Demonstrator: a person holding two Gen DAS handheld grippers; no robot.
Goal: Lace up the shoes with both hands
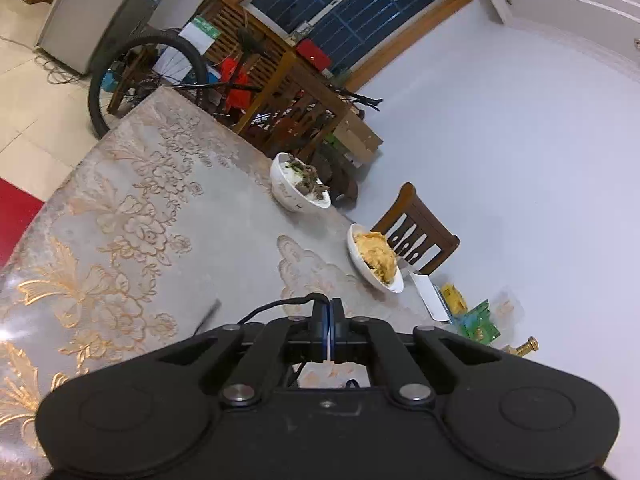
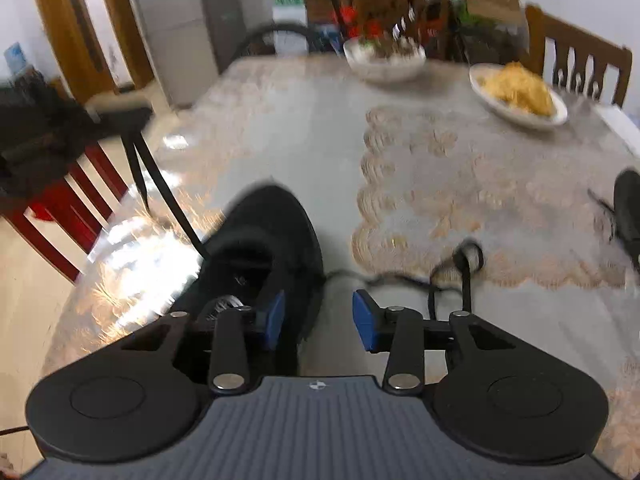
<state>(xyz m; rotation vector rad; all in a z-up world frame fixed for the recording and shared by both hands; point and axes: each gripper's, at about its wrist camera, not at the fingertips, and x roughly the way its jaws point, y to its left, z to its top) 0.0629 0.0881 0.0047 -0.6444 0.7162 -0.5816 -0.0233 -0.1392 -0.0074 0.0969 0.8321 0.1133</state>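
Observation:
A black shoe [image 2: 264, 240] lies on the patterned tablecloth [image 2: 304, 128], toe pointing away. My right gripper [image 2: 319, 320] hangs open just behind it; its left blue pad [image 2: 274, 320] is over the shoe's side and nothing is pressed between the pads. One black lace [image 2: 168, 196] runs taut from the shoe up to the left. A second lace end [image 2: 460, 268] lies looped on the cloth to the right. My left gripper [image 1: 328, 320] is shut on a black lace [image 1: 276, 306] that curves in from the left. A second black shoe [image 2: 628, 208] shows at the right edge.
A white bowl of food [image 1: 298, 192] and a white plate of yellow food [image 1: 374, 260] stand along the table's far edge, with a wooden chair [image 1: 416, 236] behind them. A bicycle wheel [image 1: 120, 80] stands past the far corner. A red chair [image 2: 68, 216] is beside the table's left edge.

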